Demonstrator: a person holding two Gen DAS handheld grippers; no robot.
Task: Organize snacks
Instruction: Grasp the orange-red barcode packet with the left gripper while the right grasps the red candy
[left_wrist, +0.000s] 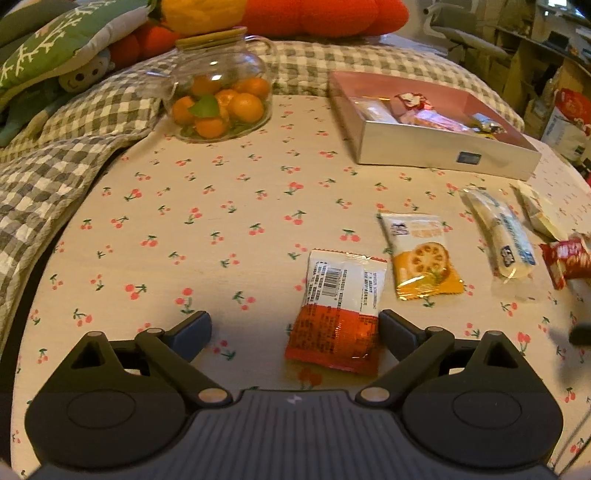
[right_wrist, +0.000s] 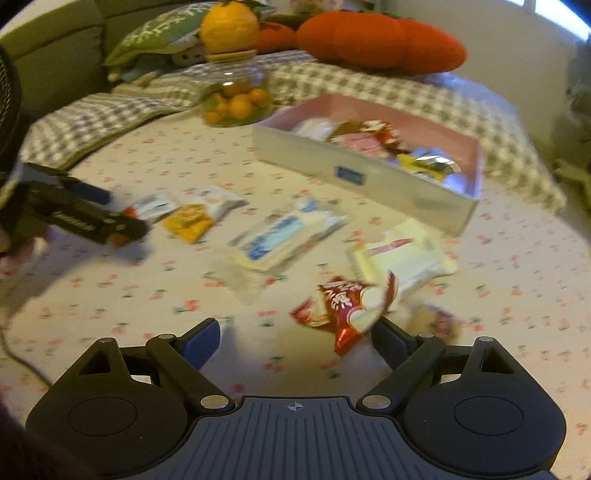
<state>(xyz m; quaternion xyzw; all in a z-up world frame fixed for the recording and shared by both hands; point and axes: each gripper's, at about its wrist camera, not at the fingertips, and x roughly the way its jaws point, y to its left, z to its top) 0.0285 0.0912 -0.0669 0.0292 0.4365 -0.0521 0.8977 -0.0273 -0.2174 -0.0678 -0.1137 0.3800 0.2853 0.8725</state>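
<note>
An orange-and-white snack packet (left_wrist: 340, 314) lies flat on the cherry-print tablecloth between the fingers of my left gripper (left_wrist: 293, 328). The gripper is open, and the packet sits close to its right finger (left_wrist: 397, 332). My right gripper (right_wrist: 295, 336) is open too, low over the cloth, with a crumpled red snack packet (right_wrist: 347, 310) just ahead of its right finger (right_wrist: 388, 343). A silver box with a pink inside (left_wrist: 443, 147) (right_wrist: 351, 173) holds several snacks. In the right wrist view the left gripper (right_wrist: 85, 221) shows at the left.
Loose on the cloth are a yellow packet (left_wrist: 421, 258), a long clear packet (left_wrist: 498, 236), a pale packet (left_wrist: 539, 214) and a red packet (left_wrist: 569, 258). A glass jar of oranges (left_wrist: 218, 99) stands at the back. A checked blanket (left_wrist: 55, 166) and cushions border the table.
</note>
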